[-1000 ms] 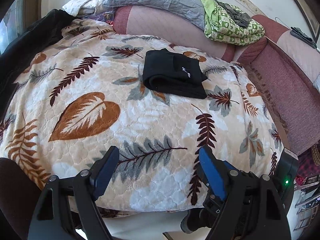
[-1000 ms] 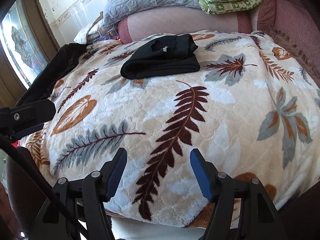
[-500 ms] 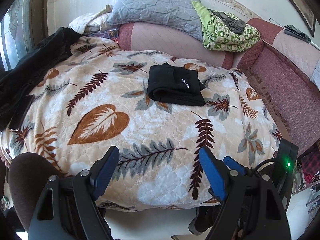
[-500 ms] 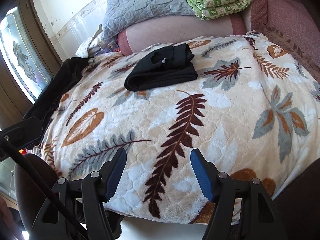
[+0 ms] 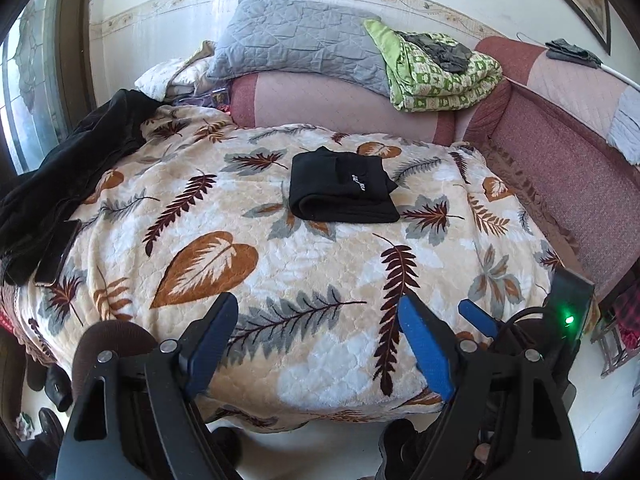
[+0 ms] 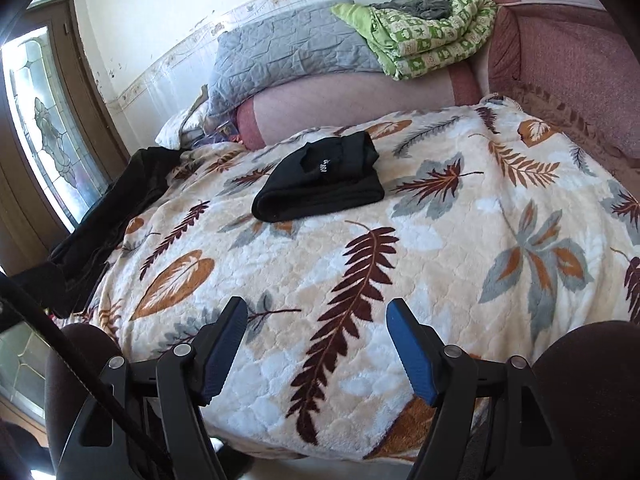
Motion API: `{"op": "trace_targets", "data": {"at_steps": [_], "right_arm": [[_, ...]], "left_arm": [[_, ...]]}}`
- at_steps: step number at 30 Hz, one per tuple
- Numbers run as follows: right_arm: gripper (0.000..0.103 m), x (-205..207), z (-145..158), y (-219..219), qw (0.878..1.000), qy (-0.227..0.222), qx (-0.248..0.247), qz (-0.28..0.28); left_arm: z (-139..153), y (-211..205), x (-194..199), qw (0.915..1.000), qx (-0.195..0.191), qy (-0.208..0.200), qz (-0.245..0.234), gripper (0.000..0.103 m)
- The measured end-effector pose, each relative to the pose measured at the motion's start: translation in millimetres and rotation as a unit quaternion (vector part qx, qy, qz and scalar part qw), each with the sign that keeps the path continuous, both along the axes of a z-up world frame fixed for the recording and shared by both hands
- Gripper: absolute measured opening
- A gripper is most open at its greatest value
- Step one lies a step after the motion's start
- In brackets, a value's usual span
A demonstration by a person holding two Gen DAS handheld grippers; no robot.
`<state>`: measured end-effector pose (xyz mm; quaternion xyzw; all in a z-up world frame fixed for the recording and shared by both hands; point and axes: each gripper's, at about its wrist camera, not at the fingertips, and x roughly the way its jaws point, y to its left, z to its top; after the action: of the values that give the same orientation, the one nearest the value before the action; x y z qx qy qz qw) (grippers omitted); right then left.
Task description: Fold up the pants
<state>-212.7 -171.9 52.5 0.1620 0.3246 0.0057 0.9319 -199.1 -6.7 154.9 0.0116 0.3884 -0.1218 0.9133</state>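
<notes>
We keep left tool (image 5: 318, 334) spread, empty. Right tool (image 6: 314, 338) jaws just been opening, nothing between, also spread.

Pants (image 5: 343, 189) lie folded on leaf blanket (image 5: 320, 264), at 12 o'clock from both tools, well apart.

Long axis runs 9-to-3 in left view; rolled fold edge faces us.

Risk, we judge: soft bundle may spring open; careless tool pass near blanket could drag it.

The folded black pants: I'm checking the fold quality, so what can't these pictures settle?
- Folded black pants: white print unreadable, too small in both wrist views.
- Their far edge and underside: hidden by the bundle itself.
- Dark garment at the leaf-pattern blanket's left edge: cut off, type unclear.
</notes>
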Motion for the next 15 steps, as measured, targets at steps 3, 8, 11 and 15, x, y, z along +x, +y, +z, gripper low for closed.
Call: {"op": "trace_targets", "data": {"at_steps": [3, 8, 11, 15], "right_arm": [[0.077, 9, -8, -4, 1.0, 0.029, 0.005, -0.004], [0.077, 20, -17, -8, 0.999, 0.051, 0.018, -0.007], [0.077, 25, -22, -4, 0.998, 0.054, 0.016, 0.002], [0.077, 30, -33, -4, 0.998, 0.068, 0.011, 0.006]], "left_arm": [[-5, -7, 5, 0.9999, 0.011, 0.006, -0.01, 0.082], [-9, -5, 15, 0.9998, 0.016, 0.015, -0.005, 0.082], [-14, -3, 20, 0.9997, 0.011, 0.023, 0.004, 0.082], [-23, -5, 28, 0.9992, 0.009, 0.038, 0.006, 0.082]]}}
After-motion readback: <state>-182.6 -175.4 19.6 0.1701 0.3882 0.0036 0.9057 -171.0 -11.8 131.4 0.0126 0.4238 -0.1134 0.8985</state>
